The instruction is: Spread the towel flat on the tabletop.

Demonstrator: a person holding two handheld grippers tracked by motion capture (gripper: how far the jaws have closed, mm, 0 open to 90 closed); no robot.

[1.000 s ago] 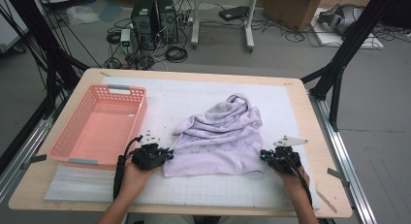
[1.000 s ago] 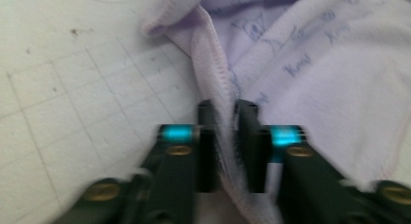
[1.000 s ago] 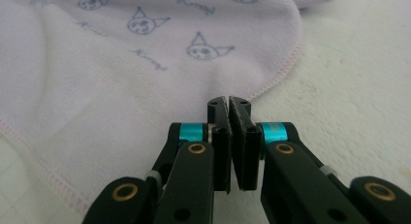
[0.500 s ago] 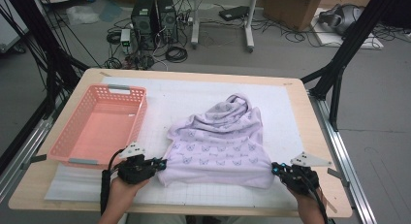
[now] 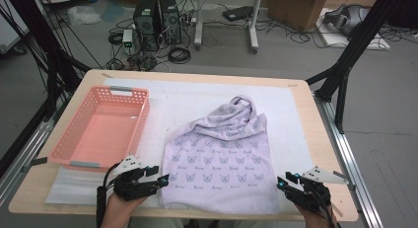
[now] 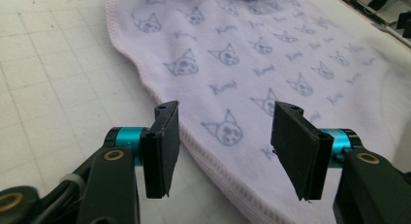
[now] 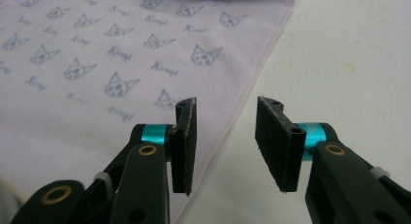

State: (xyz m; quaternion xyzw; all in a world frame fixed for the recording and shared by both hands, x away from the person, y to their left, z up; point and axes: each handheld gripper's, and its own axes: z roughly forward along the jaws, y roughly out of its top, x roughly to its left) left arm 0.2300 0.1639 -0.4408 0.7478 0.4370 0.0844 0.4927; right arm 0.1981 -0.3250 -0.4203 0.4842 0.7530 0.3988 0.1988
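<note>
Lying flat on the white mat (image 5: pixel 197 97), the lilac cat-print cloth (image 5: pixel 219 161) is bunching at its far end; left gripper (image 5: pixel 165 180) and right gripper (image 5: pixel 279 182) have just been opening, released at its near corners, pink basket (image 5: pixel 74 149) sitting left.

Looked like a robotics lab or test bay. Wooden table (image 5: pixel 315 119) on aluminium rails (image 5: pixel 352 159), covered with a white gridded mat (image 5: pixel 192 97). Black frame struts (image 5: pixel 355 45) at both sides. Behind, on a bare grey floor (image 5: pixel 394 114): computer towers (image 5: pixel 157 16), tangled cables (image 5: pixel 177 53), a cardboard box (image 5: pixel 296 6), a metal stand (image 5: pixel 251 25).
</note>
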